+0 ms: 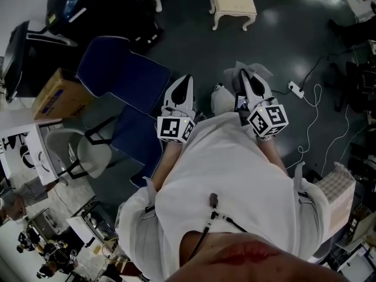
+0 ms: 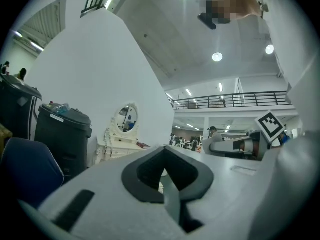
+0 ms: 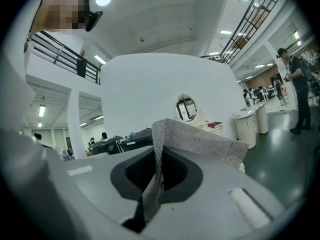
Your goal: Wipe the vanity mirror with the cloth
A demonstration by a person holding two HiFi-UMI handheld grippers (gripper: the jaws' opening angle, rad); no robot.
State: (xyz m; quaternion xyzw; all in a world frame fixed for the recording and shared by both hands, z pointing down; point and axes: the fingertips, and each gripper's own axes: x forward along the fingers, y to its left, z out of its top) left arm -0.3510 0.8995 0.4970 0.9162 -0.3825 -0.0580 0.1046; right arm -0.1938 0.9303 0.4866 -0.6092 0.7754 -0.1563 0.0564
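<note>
The vanity mirror [image 2: 126,118] is a small oval glass on a white dresser, far off against a white wall; it also shows as the mirror [image 3: 186,108] in the right gripper view. A grey waffle-weave cloth [image 3: 197,142] is pinched in my right gripper [image 3: 157,178], which is shut on it, with a flap folded over the jaws. In the head view the cloth [image 1: 254,70] drapes around the right gripper [image 1: 247,80], held close to the person's chest. My left gripper [image 1: 183,86] is beside it, and its jaws [image 2: 165,178] are shut with nothing between them.
Below on the dark floor stand a blue chair [image 1: 124,75], a cream footstool [image 1: 233,6], a cardboard box [image 1: 56,91] and a power strip with a white cable [image 1: 295,89]. Black bins [image 2: 63,129] stand left of the dresser. A red book [image 3: 215,125] lies on the dresser.
</note>
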